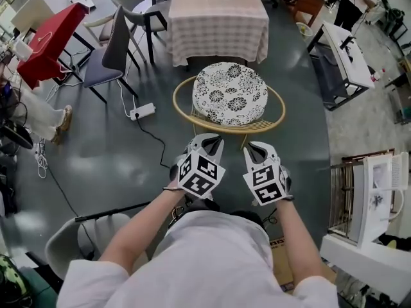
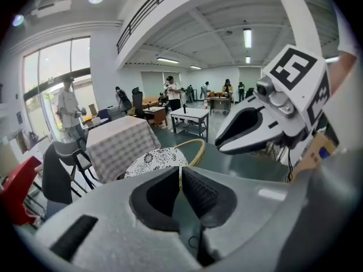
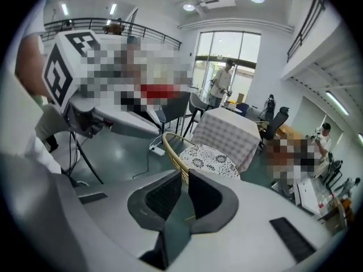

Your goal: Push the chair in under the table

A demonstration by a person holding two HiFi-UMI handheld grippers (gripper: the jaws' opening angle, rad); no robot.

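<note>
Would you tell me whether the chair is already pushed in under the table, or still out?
Still out: the head view shows the chair with its whole seat before the table, none under the cloth.

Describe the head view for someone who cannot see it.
From above, a person holds the left tongs and right tongs, both shut, close to a rattan chair with a floral cushion; a table in checked cloth stands beyond it.

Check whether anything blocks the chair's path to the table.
Nothing visible stands between the chair and the table. The power strip lies on the floor off to the chair's left, clear of that path.
</note>
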